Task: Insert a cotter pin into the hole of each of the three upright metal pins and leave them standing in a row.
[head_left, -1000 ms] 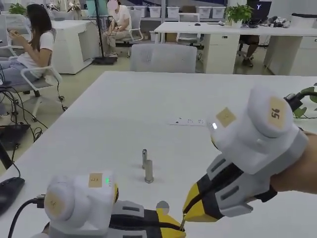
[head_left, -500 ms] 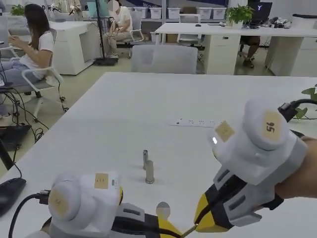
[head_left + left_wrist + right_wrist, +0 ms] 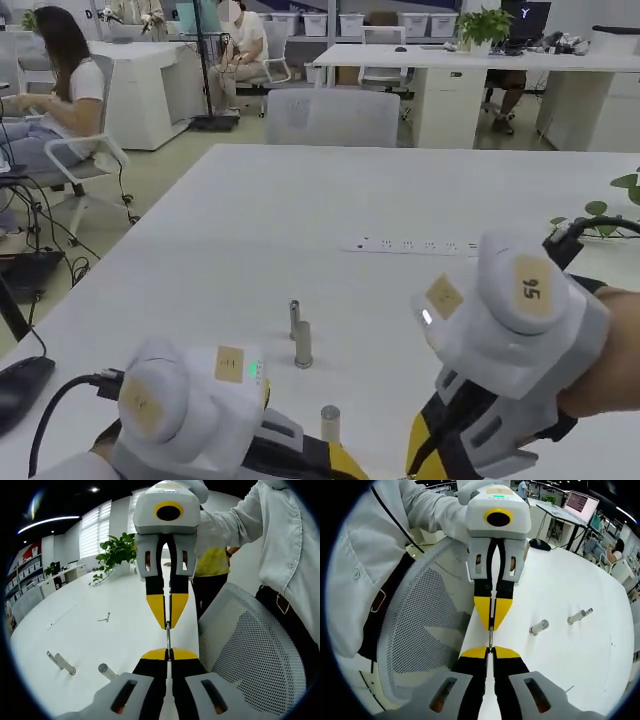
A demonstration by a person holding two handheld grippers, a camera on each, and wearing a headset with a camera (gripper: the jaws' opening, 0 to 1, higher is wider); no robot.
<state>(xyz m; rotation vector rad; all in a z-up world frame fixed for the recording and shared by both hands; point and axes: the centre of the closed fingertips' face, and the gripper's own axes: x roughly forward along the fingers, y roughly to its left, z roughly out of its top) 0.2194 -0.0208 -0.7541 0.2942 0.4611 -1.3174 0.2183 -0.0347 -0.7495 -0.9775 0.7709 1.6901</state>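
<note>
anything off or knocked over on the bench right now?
Nothing toppled or damaged: far pin, middle pin and near pin stand upright on the table. A loose cotter pin lies apart from them, toward the plant. Left tool and right tool both pinch the held cotter pin, tip to tip.

Since 1 second ago the right gripper point(image 3: 412, 470) has come lower and nearer to the person in the head view. Its yellow jaw tips were well above the bottom edge and now reach that edge. The left gripper point(image 3: 169, 651) has moved to the right, and the place where the 2 grippers meet on the thin cotter pin point(image 3: 168, 636) has slid out past the bottom edge of the head view. The nearest metal pin point(image 3: 330, 422), before half hidden behind the left jaws, now stands free in sight.
</note>
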